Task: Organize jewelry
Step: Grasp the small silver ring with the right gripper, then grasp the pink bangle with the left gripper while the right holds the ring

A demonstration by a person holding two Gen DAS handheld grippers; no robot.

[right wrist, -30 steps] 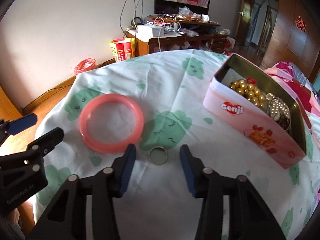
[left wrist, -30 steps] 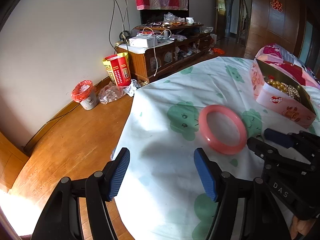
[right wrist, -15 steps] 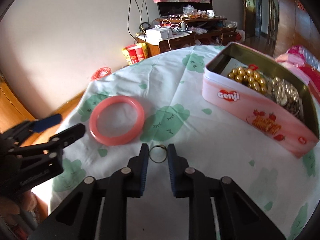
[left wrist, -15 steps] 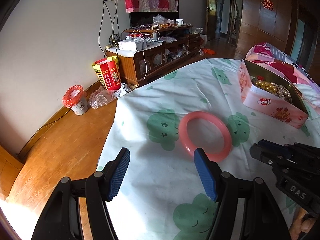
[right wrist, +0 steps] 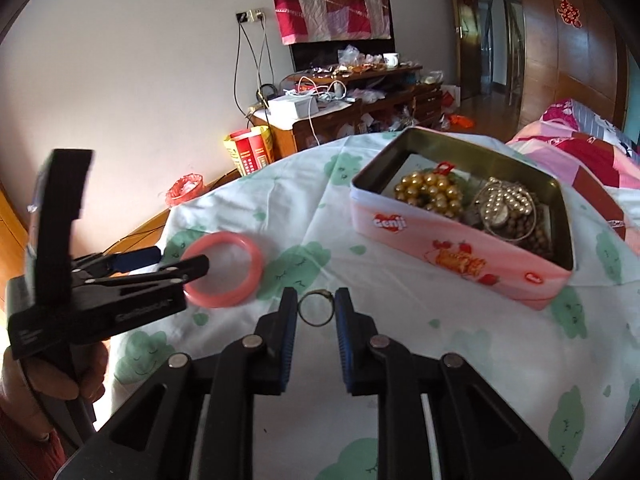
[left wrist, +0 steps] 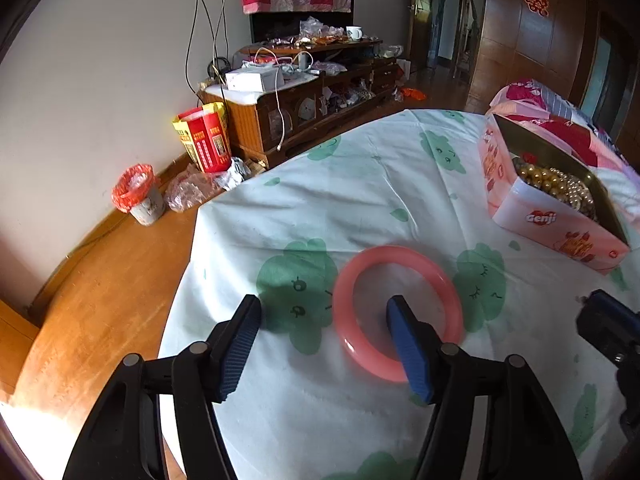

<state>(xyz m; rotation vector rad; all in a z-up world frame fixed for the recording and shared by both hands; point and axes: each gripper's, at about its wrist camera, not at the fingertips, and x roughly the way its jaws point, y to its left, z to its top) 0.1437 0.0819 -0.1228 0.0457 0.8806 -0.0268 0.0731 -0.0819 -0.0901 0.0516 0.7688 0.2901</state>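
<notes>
Your right gripper (right wrist: pixel 316 312) is pinching a small metal ring (right wrist: pixel 316 309) between its blue pads, the ring standing upright in the narrow gap and lifted clear of the desk (right wrist: pixel 460 344). Take the tin (right wrist: pixel 460 258) as your landmark: the ring hangs in front of its near left corner, apart from it. The tin is pink, lidless, and sits on the cloud-print cloth; inside it, gold beads (right wrist: pixel 432 196) fill the left part, a silver bead piece (right wrist: pixel 506 202) lies to their right, and brown beads (right wrist: pixel 536 236) lie at the near right.

The pink bangle (right wrist: pixel 234 270) lies flat on the cloth well to the left of the tin. Your left gripper (left wrist: pixel 322 350) is spread wide over it: in the left wrist view the right pad (left wrist: pixel 408 354) sits inside the bangle's (left wrist: pixel 356 280) opening, crossing its near rim, while the left pad (left wrist: pixel 238 354) stands outside, beyond the bangle's left edge. Whether either pad touches the bangle cannot be told. From the right wrist view, the left gripper (right wrist: pixel 176 264) reaches in from the left with one finger across the bangle's left rim, and your hand (right wrist: pixel 52 380) grips its handle at the lower left.

Beyond the desk's far edge, farther left of the tin, a red-lined bin (left wrist: pixel 138 196) stands on the wooden floor by the wall.
</notes>
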